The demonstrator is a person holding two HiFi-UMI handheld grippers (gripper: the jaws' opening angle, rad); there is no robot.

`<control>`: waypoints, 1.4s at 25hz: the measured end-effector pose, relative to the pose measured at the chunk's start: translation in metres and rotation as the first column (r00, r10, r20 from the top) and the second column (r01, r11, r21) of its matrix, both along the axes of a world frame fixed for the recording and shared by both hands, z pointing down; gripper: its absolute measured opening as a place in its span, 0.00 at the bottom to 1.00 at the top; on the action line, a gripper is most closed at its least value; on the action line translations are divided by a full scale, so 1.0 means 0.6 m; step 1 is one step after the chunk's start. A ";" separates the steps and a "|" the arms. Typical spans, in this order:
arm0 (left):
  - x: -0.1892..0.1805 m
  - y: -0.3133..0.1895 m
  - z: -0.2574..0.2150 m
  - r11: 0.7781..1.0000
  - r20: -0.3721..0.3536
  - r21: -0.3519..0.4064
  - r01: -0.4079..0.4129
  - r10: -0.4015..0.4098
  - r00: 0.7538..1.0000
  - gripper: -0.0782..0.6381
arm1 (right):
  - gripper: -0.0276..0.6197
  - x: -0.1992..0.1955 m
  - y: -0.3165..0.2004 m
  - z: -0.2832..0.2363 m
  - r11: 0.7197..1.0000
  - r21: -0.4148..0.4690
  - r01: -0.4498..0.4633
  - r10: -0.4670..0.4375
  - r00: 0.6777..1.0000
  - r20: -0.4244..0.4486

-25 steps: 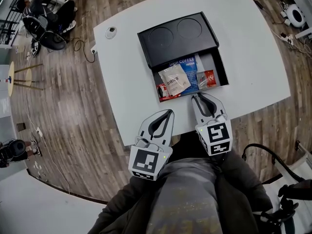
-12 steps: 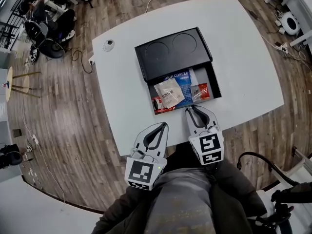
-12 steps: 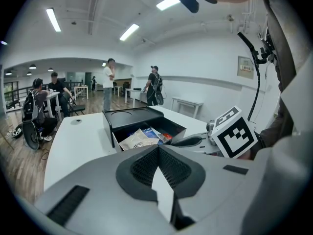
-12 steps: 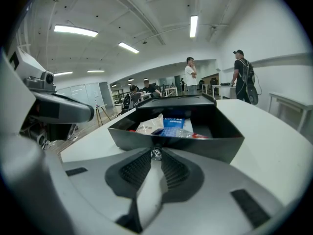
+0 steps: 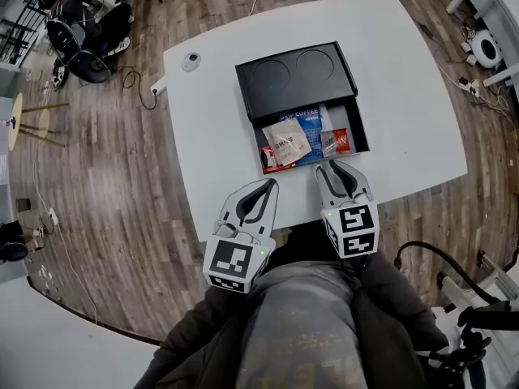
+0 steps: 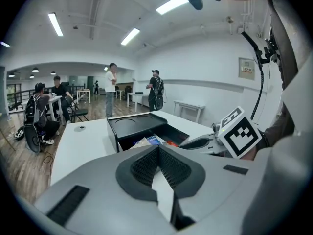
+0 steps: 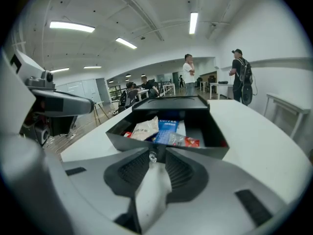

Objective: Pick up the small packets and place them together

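An open black box point(image 5: 362, 128) sits on the white table point(image 5: 405, 63), its lid point(image 5: 296, 75) slid back. Inside lie a beige packet point(image 5: 286, 144), a blue coffee packet point(image 5: 306, 122), a small red packet point(image 5: 335, 142) and another red one point(image 5: 267, 157) at the left. My right gripper point(image 5: 326, 166) is just before the box's near wall; its jaws have just been opening to a narrow gap and hold nothing. In the right gripper view the beige packet point(image 7: 145, 128) and the blue packet point(image 7: 168, 124) lie straight ahead. My left gripper point(image 5: 268, 183) rests shut and empty, left of the right one.
A small round white object point(image 5: 191, 57) lies near the table's far left corner. The table's near edge point(image 5: 243, 229) runs under both grippers, above the person's lap. People and chairs point(image 5: 77, 31) occupy the wooden floor at far left; cables lie at the right point(image 5: 474, 55).
The head view has shifted slightly. Both grippers stay at the table's near edge before the box, and the packets lie where they were.
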State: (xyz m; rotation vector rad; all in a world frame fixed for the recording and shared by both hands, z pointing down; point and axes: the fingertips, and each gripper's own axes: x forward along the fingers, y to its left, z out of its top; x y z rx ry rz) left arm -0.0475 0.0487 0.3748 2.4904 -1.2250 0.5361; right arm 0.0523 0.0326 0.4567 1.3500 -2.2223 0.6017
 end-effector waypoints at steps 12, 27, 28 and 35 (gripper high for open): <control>-0.006 -0.054 -0.093 0.988 -0.064 0.153 0.025 -0.015 0.998 0.10 | 0.18 0.004 -0.060 -0.163 0.974 0.220 0.047 -0.029 0.996 -0.087; -0.031 -0.137 -0.042 0.994 -0.074 0.028 0.110 -0.108 0.991 0.10 | 0.18 -0.056 -0.149 -0.094 0.973 0.055 0.225 -0.221 0.972 -0.081; -0.031 -0.140 -0.034 0.993 -0.070 0.009 0.118 -0.117 0.991 0.10 | 0.18 -0.060 -0.152 -0.082 0.970 0.023 0.244 -0.241 0.968 -0.074; -0.042 -0.169 0.019 0.979 -0.051 -0.092 0.183 -0.188 0.981 0.10 | 0.21 -0.083 -0.172 -0.006 0.920 -0.166 0.354 -0.365 0.930 -0.038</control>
